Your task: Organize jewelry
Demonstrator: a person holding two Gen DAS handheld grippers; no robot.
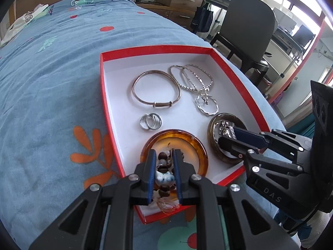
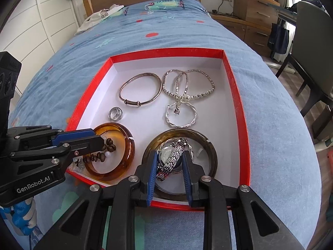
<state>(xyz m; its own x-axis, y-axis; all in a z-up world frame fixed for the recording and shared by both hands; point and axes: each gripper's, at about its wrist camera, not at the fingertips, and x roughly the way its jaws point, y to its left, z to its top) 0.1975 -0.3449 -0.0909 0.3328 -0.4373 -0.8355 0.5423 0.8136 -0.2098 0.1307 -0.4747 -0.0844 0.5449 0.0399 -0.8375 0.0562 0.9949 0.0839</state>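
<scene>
Jewelry fills a shallow red cardboard box with a white inside (image 1: 108,108) (image 2: 241,112), which lies on a wide bed under a blue patterned cover (image 1: 52,79) (image 2: 270,95). A grey chair (image 1: 251,23) (image 2: 312,48) stands on the floor beyond the bed's edge, and a white garment (image 1: 22,24) (image 2: 97,17) lies crumpled near the wooden headboard.

Inside the box, near its front wall, sits a thick translucent amber bangle (image 1: 199,152) (image 2: 124,145). Beside it, toward the right wall, lies a dark olive-brown bangle (image 1: 213,141) (image 2: 210,148) of about the same size. Farther back rest a plain silver bangle with an adjustable slider (image 1: 156,89) (image 2: 140,89), a looped beaded silver chain necklace (image 1: 192,79) (image 2: 188,85) and, just in front of the chain, a twisted silver hoop (image 1: 207,105) (image 2: 181,114). Two small silver rings (image 1: 150,121) (image 2: 116,113) lie touching each other between the plain bangle and the amber one.

The left gripper (image 1: 163,164) (image 2: 100,139) reaches into the amber bangle, and its blue-padded fingers pinch a string of dark brown wooden beads with a blue-and-white ceramic charm (image 1: 164,176) (image 2: 104,151). The right gripper (image 2: 169,162) (image 1: 226,137) reaches into the olive-brown bangle; its fingers stand on either side of a silver metal-link wristwatch (image 2: 171,156) (image 1: 225,128), and whether the pads press on it cannot be told.
</scene>
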